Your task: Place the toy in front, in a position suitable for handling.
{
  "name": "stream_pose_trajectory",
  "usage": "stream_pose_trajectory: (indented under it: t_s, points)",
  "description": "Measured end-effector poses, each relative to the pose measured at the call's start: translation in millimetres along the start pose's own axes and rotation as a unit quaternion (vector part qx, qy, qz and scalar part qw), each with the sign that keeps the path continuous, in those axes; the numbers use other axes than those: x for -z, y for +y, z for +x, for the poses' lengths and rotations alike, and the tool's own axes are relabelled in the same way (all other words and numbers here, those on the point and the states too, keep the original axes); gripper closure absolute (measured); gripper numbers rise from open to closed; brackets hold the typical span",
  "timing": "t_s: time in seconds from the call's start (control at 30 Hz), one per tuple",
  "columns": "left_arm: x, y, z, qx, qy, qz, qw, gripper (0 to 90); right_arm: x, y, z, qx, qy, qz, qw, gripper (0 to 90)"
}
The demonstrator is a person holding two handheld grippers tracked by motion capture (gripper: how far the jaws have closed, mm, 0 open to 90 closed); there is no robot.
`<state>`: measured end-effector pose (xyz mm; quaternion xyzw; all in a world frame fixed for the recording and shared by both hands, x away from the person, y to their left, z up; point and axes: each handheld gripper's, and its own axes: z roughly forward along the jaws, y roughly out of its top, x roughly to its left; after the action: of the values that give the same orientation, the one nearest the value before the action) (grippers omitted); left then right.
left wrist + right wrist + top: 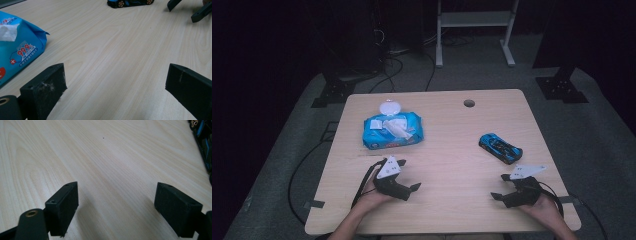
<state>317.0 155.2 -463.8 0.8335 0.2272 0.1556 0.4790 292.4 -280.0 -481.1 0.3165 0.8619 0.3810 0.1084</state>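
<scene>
Both grippers rest low near the desk's [447, 210] front edge, jaws wide apart and empty. Wipes pack [392, 130] lies just beyond the left gripper [408, 181]; toy car [500, 147] beyond the right gripper [500, 186] (bare wood between them).

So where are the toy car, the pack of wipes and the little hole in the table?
toy car [500, 148]: high view, on its blue roof.
pack of wipes [384, 136]: high view, on the blue wrapper.
hole in the table [469, 103]: high view, on the hole's dark centre.

A dark lab: lone table [447, 200], floor cables [392, 65], rig stands [474, 30].
</scene>
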Motion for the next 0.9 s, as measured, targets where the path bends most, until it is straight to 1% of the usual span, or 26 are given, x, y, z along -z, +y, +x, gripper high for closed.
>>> stream_pose_trajectory:
  t_s: [0.07,0.17,0.2,0.3,0.4,0.43,0.47,0.5,0.53,0.57,0.6,0.67,0.7,0.73,0.77,0.8,0.87,0.9]
  points:
    - [0.4,-0.1,-1.1,-0.002,0.002,0.005,1.0,2.3,0.5,0.4,0.1,0.0,0.0,-0.002,1.0,18.7]
    - [1.3,0.1,-2.0,-0.005,0.002,0.004,1.0,2.4,4.3,2.8,-0.3,-0.011,0.004,-0.019,0.9998,18.6]
    - [2.1,-0.2,-2.3,-0.01,0.004,0.006,0.9999,2.4,6.3,4.8,-0.2,-0.012,0.001,-0.022,0.9997,18.5]
    - [3.1,-0.3,-2.2,-0.008,0.003,0.005,1.0,2.4,10.1,9.1,-0.5,-0.014,0.0,-0.033,0.9994,18.4]
    - [4.2,-0.4,-1.6,-0.006,0.005,0.003,1.0,2.4,15.7,19.8,-3.2,-0.016,-0.011,-0.038,0.9991,18.4]
    - [4.6,-0.3,-1.6,-0.006,0.006,0.002,1.0,2.4,17.7,24.5,-4.6,-0.014,-0.015,-0.036,0.9991,18.4]
    - [5.3,-0.2,-1.6,-0.008,0.007,0.001,0.9999,2.4,22.0,34.1,-9.1,-0.01,-0.026,-0.04,0.9988,18.4]
    - [6.3,0.2,-1.7,-0.008,0.008,-0.001,0.9999,2.3,23.6,38.3,-11.8,-0.01,-0.03,-0.04,0.9987,18.4]
    - [6.3,0.2,-1.7,-0.008,0.008,-0.001,0.9999,2.4,23.6,38.3,-11.8,-0.01,-0.03,-0.04,0.9987,18.4]
    - [6.6,0.4,-1.8,-0.009,0.008,-0.002,0.9999,2.4,27.7,49.4,-19.8,-0.011,-0.044,-0.044,0.998,18.4]
    - [6.8,0.6,-1.9,-0.009,0.008,-0.003,0.9999,2.4,29.3,54.9,-24.8,-0.012,-0.05,-0.047,0.9975,17.9]
    - [6.7,0.5,-1.5,-0.008,0.008,-0.003,0.9999,2.4,31.5,65.8,-34.1,-0.02,-0.059,-0.047,0.9969,17.1]
    - [6.7,0.3,-1.3,-0.008,0.008,-0.002,0.9999,2.4,32.1,70.7,-38.5,-0.019,-0.064,-0.046,0.9967,17.1]
    - [6.7,0.3,-1.3,-0.008,0.008,-0.002,0.9999,2.3,32.1,70.7,-38.5,-0.019,-0.064,-0.046,0.9967,17.1]
    - [6.5,0.1,-1.1,-0.008,0.007,-0.002,0.9999,2.4,31.2,79.6,-48.2,-0.021,-0.076,-0.042,0.996,17.1]
    - [6.5,0.1,-1.1,-0.008,0.007,-0.002,0.9999,2.4,31.2,79.6,-48.2,-0.021,-0.076,-0.042,0.996,17.1]
    - [6.5,0.0,-1.2,-0.008,0.006,-0.002,1.0,2.4,26.9,87.0,-58.4,-0.025,-0.082,-0.03,0.9958,17.1]
    - [6.8,0.0,-1.3,-0.008,0.005,-0.001,1.0,2.4,22.5,91.3,-66.2,-0.028,-0.084,-0.023,0.9958,17.1]
